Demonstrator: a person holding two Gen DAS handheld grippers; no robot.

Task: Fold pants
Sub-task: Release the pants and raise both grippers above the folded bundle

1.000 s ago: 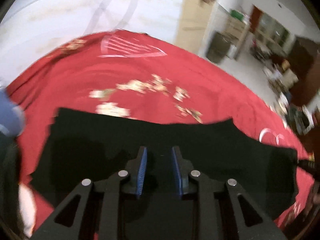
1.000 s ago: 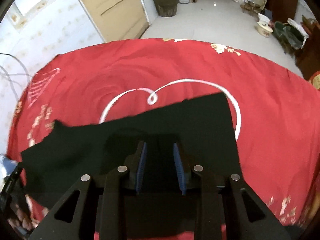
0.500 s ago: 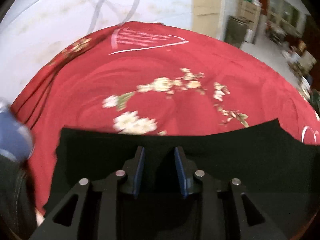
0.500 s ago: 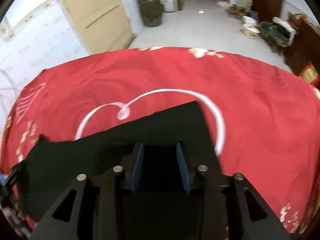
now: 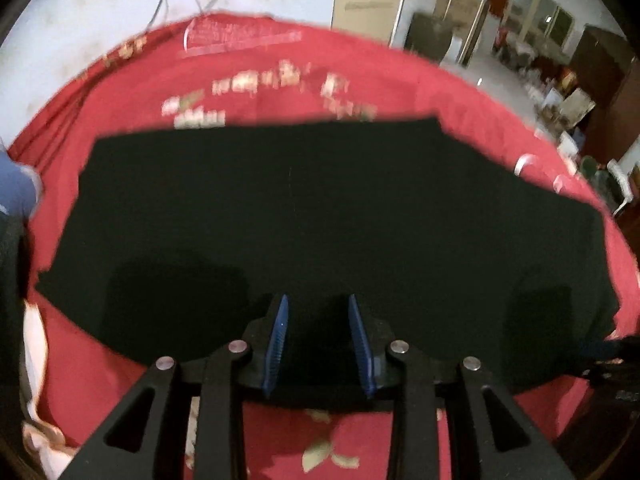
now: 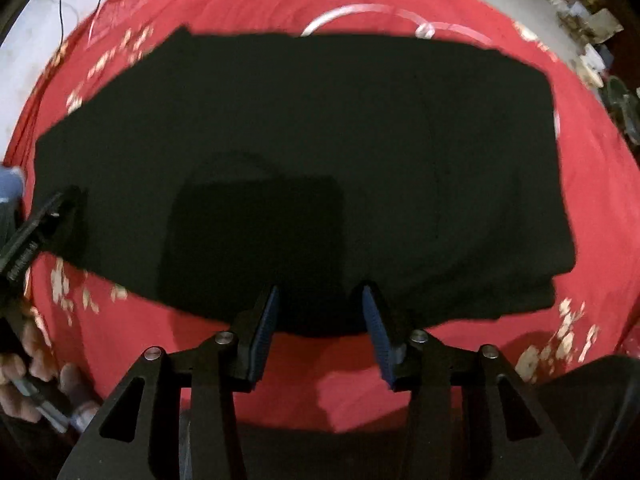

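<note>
Both fisheye cameras hang close above the flat black fabric pants on the red flowered bedspread. The left view tilts toward the white wall; the right looks straight down on the pants, which both views share.

Bed covered by a red bedspread with white floral and heart print; black pants lie flat, folded, across its middle.

Red cloth lies bare all around the black pants; only the left gripper crowds their left edge.
</note>
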